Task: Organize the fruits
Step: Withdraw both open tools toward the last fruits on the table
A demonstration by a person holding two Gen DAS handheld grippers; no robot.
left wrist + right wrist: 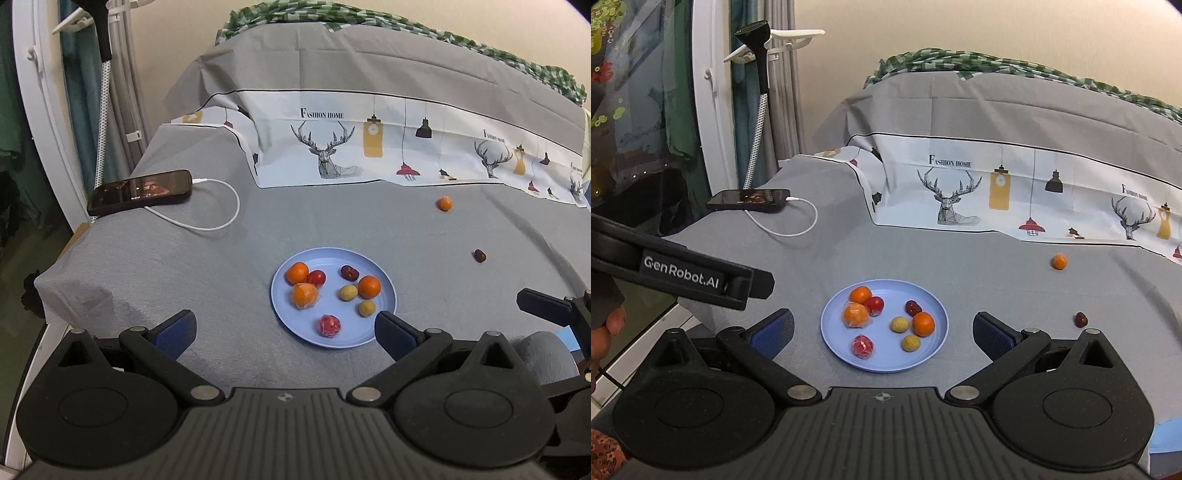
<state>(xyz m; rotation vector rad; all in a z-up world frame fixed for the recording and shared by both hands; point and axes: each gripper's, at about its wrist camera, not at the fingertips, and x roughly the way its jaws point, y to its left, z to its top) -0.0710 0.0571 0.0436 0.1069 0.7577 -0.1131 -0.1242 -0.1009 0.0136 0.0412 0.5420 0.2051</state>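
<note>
Blue plate [384, 295] holding eight fruits, two more (orange [444, 203], date [480, 255]) on cloth, both jaws apart

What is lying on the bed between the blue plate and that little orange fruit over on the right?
Nothing: only bare grey sheet runs from the blue plate to the small orange fruit. A dark date lies off to the side. Both views show this.

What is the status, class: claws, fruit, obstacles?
Left claw and right claw open, empty. Blue plate holds eight fruits; small orange and dark date loose on grey sheet. Path clear.
</note>
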